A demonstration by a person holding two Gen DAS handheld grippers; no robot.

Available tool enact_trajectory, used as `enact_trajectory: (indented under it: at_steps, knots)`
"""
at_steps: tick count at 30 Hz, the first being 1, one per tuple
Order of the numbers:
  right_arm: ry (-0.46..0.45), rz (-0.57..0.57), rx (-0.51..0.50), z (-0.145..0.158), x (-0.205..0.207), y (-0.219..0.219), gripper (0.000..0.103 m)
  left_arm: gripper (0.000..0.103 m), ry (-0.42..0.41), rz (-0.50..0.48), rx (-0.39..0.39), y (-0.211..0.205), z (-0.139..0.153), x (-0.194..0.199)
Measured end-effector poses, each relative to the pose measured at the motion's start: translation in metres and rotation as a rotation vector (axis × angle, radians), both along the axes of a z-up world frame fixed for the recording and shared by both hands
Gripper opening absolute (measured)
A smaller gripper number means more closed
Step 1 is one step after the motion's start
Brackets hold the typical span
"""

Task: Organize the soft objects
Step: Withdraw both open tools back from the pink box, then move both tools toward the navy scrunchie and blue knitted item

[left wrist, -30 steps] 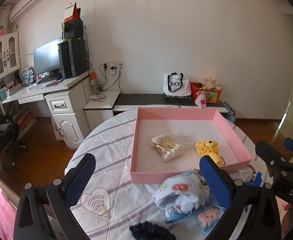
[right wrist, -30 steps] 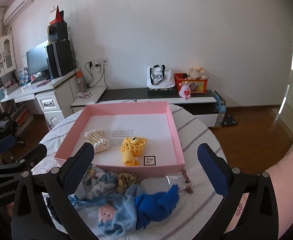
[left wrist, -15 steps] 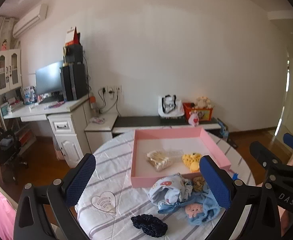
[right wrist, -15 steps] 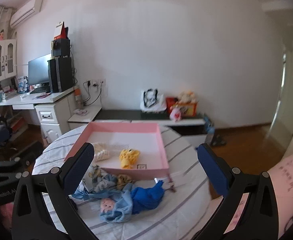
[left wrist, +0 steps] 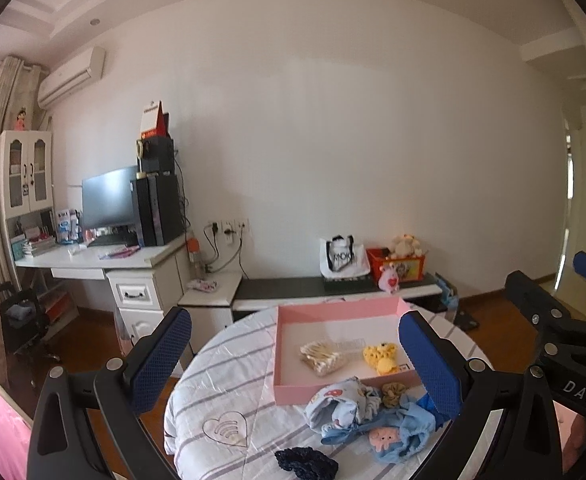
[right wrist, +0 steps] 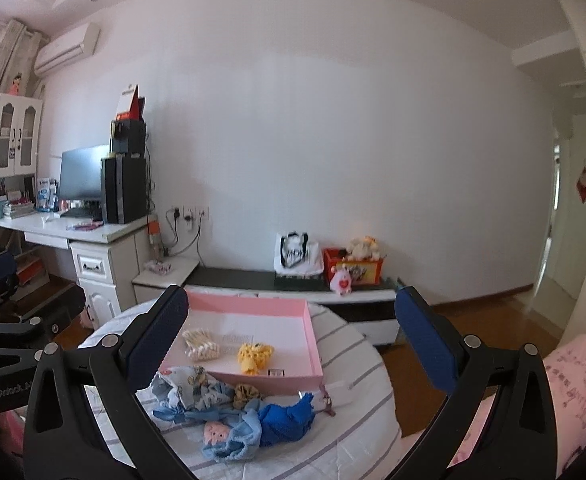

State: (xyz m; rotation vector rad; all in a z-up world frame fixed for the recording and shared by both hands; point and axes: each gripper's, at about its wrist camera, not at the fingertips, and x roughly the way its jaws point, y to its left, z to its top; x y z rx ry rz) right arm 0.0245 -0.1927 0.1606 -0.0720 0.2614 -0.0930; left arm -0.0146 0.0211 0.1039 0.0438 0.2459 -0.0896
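Room: bedroom-study with a white wall, a desk with monitor [left wrist: 109, 200] at left, a low bench along the wall, and a round table [left wrist: 229, 396] under a striped cloth in the foreground.
Tray: pink tray [left wrist: 335, 310] at the table's far side; inside lie a bag of cotton swabs [left wrist: 321, 356] and a yellow knitted toy [left wrist: 381, 356], side by side.
Loose pile: patterned baby cloth [right wrist: 189, 388], olive scrunchie [right wrist: 246, 394], blue cloth [right wrist: 289, 416] and a light-blue piece with a pink face [right wrist: 229, 436], bunched against the tray's near wall; a dark scrunchie [left wrist: 307, 460] sits alone at the table's near edge.
Change: over the last second both cameras have pulled up and back, so the table now looks small and low; judged a retreat between picks, with the pile still unsorted.
Left gripper [left wrist: 293, 364]: fingers spread wide, holding nothing, well above the pile.
Right gripper [right wrist: 293, 352]: likewise wide apart and empty, the pile low between its fingers, untouched.
Next: either gripper must descend to the pile.
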Motion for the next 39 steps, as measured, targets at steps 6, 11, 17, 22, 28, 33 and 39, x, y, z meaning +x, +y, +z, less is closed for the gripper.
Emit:
enact_trajectory:
  at_steps: [6, 11, 17, 22, 28, 33, 39]
  knots:
    - [-0.052, -0.002, -0.073, 0.005, -0.013, 0.009, 0.103, 0.103, -0.025, 0.027, -0.003, 0.001, -0.006, -0.004]
    - [-0.061, 0.012, -0.069, 0.006, -0.016, 0.010, 0.103, 0.103, -0.028, 0.027, -0.005, -0.001, -0.009, -0.004]
    - [-0.054, 0.017, -0.064, 0.005, -0.015, 0.008, 0.103, 0.103, -0.027, 0.036, 0.006, -0.003, -0.009, -0.002]
    - [-0.052, 0.020, -0.060, 0.004, -0.015, 0.008, 0.103, 0.103, -0.021, 0.033, 0.006, -0.005, -0.009, 0.001]
    - [-0.048, 0.022, -0.056, 0.002, -0.015, 0.007, 0.103, 0.103, -0.018, 0.035, 0.006, -0.004, -0.009, 0.002]
    - [-0.032, 0.024, -0.049, 0.000, -0.012, 0.007, 0.103, 0.103, -0.008, 0.034, 0.007, -0.003, -0.011, 0.002]
    - [-0.011, 0.025, -0.046, -0.003, -0.008, 0.005, 0.103, 0.103, 0.008, 0.029, 0.010, -0.004, -0.013, 0.004]
